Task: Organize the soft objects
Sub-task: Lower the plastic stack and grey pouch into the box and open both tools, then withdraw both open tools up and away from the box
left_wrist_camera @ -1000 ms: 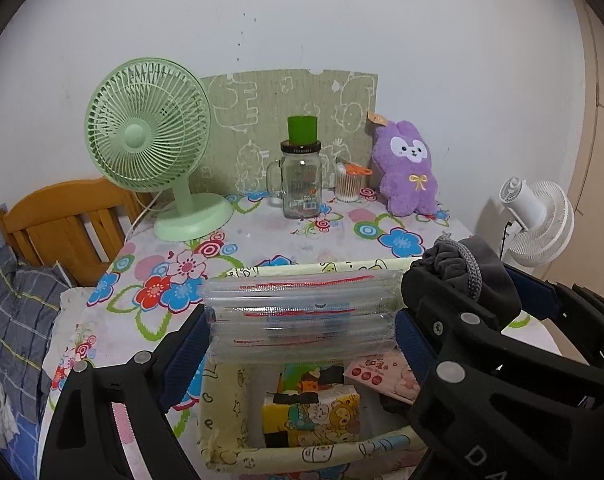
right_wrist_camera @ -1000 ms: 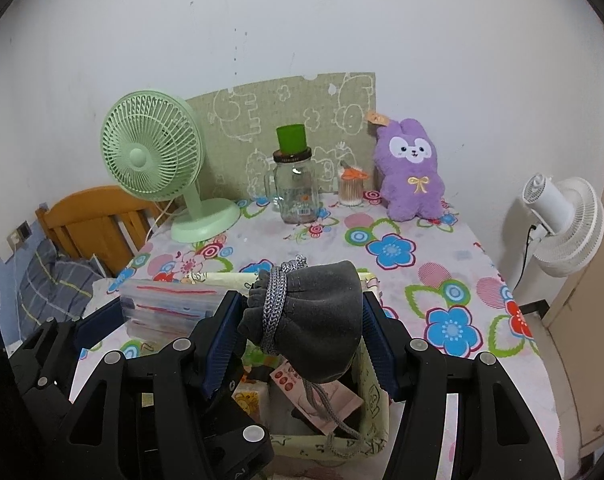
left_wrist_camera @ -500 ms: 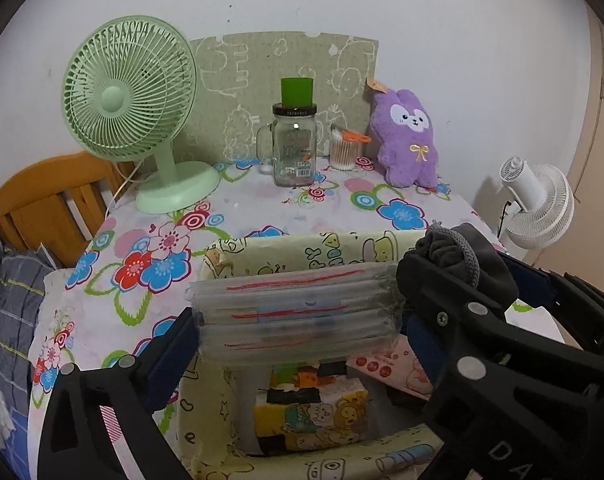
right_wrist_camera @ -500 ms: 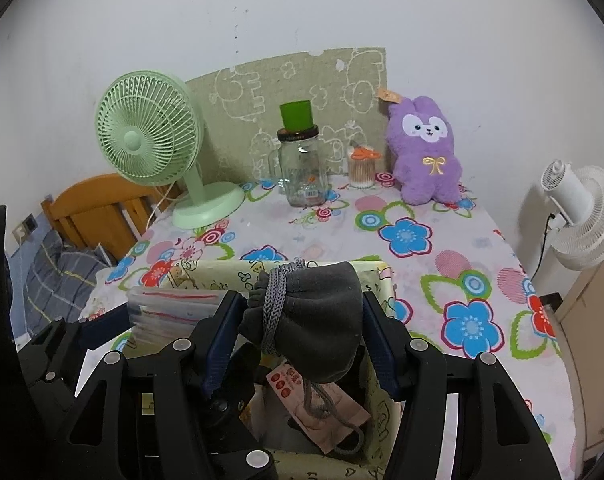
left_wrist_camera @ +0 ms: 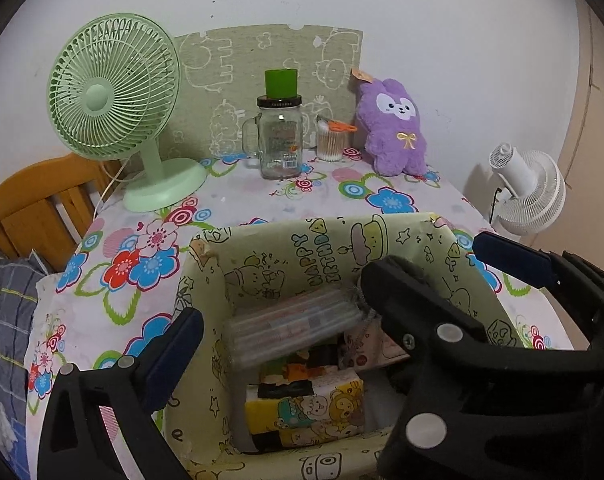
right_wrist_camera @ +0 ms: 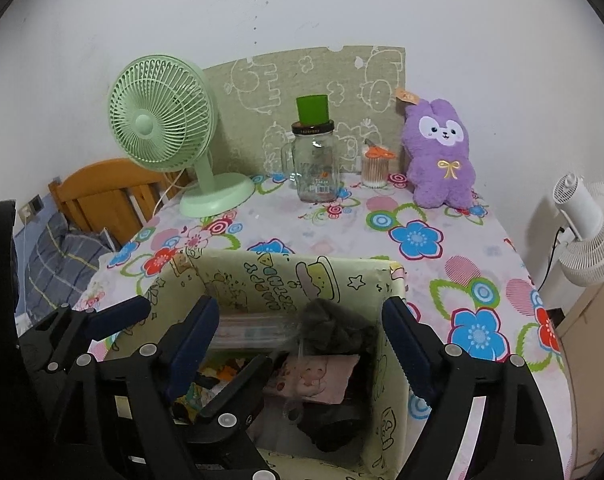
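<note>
Left claw (left_wrist_camera: 285,340), just opening, gapes empty above the clear zip pouch (left_wrist_camera: 293,326), blurred, long axis 8 to 2 o'clock in the yellow box (left_wrist_camera: 302,240). Right claw (right_wrist_camera: 299,344), also opening, is empty; grey pouch (right_wrist_camera: 334,330) blurred between.

The box (right_wrist_camera: 302,276) is pale yellow with black cartoon doodles and lettering. In it lie a dark grey pouch (right_wrist_camera: 334,330), a clear packet (left_wrist_camera: 297,326) with red stripes and a yellow bear-print pack (left_wrist_camera: 306,412). The cloth (right_wrist_camera: 422,240) is white with blue, red and pink flowers. The fan (right_wrist_camera: 161,120) is mint green, the plush (right_wrist_camera: 442,152) purple, white-faced, with a gold bow.
</note>
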A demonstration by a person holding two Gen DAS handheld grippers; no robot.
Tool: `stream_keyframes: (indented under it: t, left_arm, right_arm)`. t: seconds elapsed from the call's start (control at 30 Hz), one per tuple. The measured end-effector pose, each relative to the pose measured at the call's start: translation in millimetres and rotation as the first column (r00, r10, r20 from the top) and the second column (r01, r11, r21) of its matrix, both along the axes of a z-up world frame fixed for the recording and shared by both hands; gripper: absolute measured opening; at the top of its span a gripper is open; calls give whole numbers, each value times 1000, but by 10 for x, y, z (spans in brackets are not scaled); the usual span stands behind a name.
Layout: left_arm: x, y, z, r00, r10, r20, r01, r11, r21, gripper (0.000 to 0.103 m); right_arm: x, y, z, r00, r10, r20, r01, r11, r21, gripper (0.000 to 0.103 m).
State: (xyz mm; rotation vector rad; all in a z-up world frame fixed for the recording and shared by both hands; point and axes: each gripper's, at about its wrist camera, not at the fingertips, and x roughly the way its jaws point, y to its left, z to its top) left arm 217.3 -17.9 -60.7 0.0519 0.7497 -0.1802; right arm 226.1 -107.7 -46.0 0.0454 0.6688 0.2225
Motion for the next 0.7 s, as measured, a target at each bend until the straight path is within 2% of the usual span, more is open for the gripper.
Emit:
stream_keyframes:
  t: [0.4,0.57,0.7]
  left_arm:
    - [-183,-3,119,1000,14,25,-14,1000,7,103]
    - [-303,-17,203,999,13,47,-13,1000,11,103]
    - [-403,-28,261,998,11,62,-11,1000,6,103]
  right_arm:
    - [-153,-10,73,1000,-19,-4,19,1000,5,86]
    - [-269,-31,146,999,-39,3,39,999,11,92]
    - [-386,-60,211,998,-52,19,52,998,19,93]
